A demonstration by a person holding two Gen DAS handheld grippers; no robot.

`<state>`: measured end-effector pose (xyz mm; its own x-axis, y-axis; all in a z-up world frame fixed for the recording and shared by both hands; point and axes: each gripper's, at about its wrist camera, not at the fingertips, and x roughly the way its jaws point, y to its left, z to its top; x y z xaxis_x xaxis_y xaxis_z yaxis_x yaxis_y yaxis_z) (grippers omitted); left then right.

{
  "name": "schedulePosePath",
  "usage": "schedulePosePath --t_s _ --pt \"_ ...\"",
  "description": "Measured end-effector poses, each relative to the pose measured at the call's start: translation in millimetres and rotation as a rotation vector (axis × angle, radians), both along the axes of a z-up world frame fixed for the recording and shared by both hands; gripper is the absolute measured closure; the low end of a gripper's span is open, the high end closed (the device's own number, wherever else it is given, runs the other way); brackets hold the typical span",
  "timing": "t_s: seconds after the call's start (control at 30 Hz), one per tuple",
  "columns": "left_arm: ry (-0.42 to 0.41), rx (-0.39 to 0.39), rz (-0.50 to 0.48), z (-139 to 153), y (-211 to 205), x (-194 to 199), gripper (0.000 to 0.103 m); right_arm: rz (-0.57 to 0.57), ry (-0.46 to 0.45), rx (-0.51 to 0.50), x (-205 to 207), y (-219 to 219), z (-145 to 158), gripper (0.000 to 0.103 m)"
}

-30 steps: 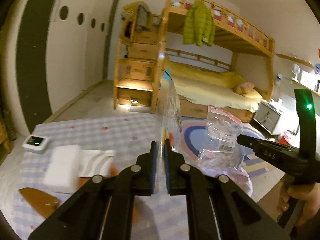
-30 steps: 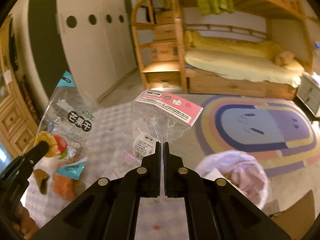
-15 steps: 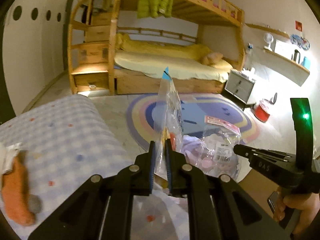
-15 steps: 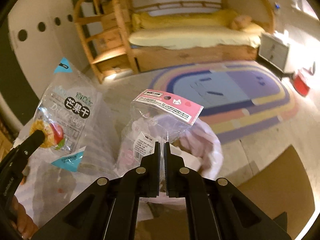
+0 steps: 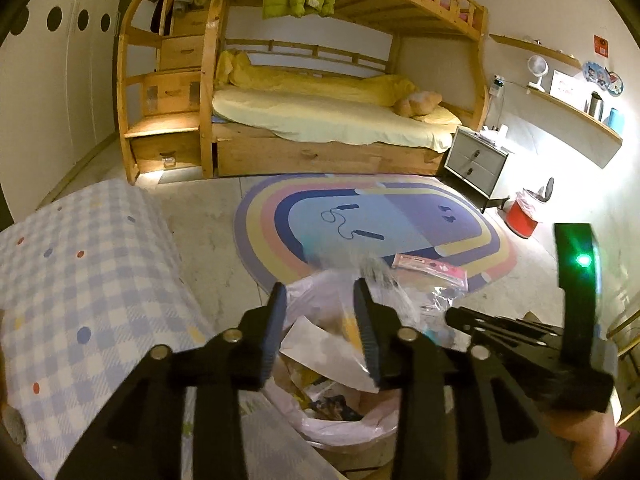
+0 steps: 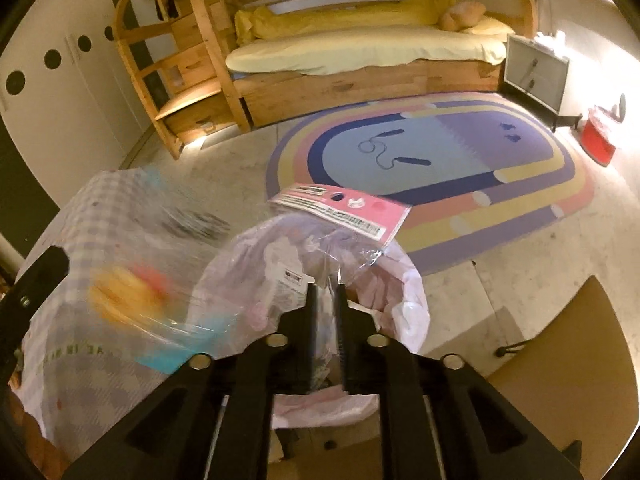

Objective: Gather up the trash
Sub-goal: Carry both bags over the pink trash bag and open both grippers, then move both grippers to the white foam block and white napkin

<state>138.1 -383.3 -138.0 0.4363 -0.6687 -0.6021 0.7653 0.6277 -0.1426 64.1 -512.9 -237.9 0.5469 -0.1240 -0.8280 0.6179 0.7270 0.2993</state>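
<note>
A bin lined with a pale pink bag [image 5: 344, 428] stands on the floor by the table, with paper and wrappers inside; it also shows in the right wrist view [image 6: 404, 304]. My left gripper [image 5: 320, 320] is open above it, and the clear mango snack bag [image 6: 132, 296] is blurred, falling toward the bin. My right gripper [image 6: 326, 308] has its jaws slightly apart around the clear packet with a pink header card [image 6: 344, 216], which hangs over the bin; that packet also shows in the left wrist view [image 5: 428, 268].
A table with a blue checked cloth [image 5: 80, 280] lies to the left. A rainbow rug [image 5: 372, 224], a wooden bunk bed [image 5: 320, 120], a grey nightstand [image 5: 474, 164] and a red bin [image 5: 522, 216] stand beyond. A brown cardboard sheet [image 6: 560, 360] lies to the right.
Both grippers moved down over the bin. My left gripper opened and let go of the mango snack bag. My right gripper's jaws parted slightly and the pink-header packet tilted.
</note>
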Motion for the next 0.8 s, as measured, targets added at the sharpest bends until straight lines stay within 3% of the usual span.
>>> schedulePosePath --t_s 0.07,0.4,0.6,0.8 --pt "0.001 -0.006 0.013 1.3 3.6 1.8 0.059 0.002 0.007 0.003 3.1 -0.3 -2.7 0.070" --pt "-0.031 -0.026 0.078 21.6 42.3 0.3 0.058 0.005 -0.024 -0.007 -9.0 8.2 18.5 0.069" --pt "-0.073 -0.025 0.130 41.4 82.7 -6.7 0.057 0.047 -0.095 -0.042 -10.8 35.0 60.9 0.069" --pt "-0.109 -0.007 0.190 55.6 134.6 -11.6 0.053 0.162 -0.195 -0.036 4.0 80.9 109.6 0.066"
